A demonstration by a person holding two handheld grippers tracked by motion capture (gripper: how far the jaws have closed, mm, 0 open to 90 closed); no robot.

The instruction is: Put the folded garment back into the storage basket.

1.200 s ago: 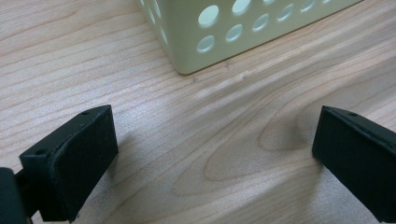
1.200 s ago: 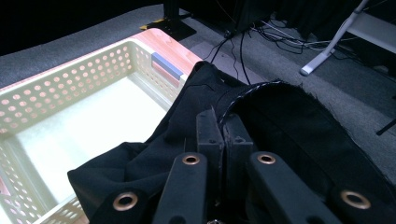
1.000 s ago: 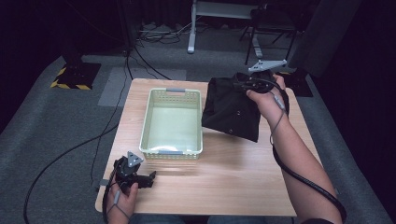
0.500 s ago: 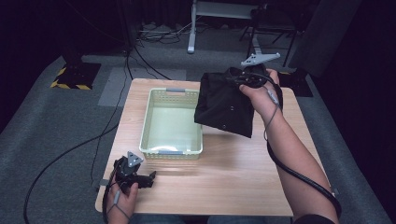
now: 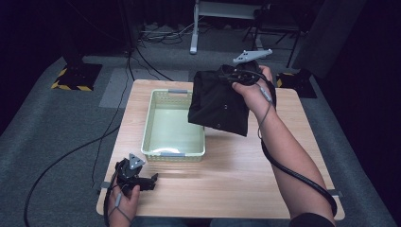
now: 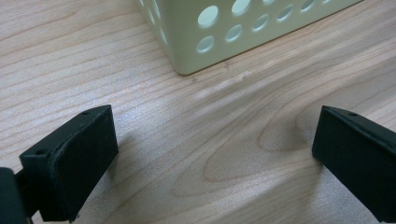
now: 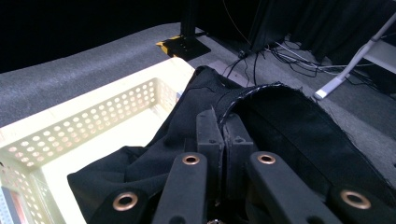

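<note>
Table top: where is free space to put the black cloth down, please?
The basket is bare inside. Bare wood lies between the basket and the right forearm, also along the near edge of the table. The near left corner is crowded by the left gripper.

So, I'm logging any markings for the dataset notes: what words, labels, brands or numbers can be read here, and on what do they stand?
None: no readable text stands on anything.
Black garment, held in the right gripper: no visible label or print.
Pale green basket: plain holed walls, no brand visible.
Left gripper, open over the wooden table: no markings visible.
Yellow-and-black striped base on the floor: warning stripes, no words.
</note>
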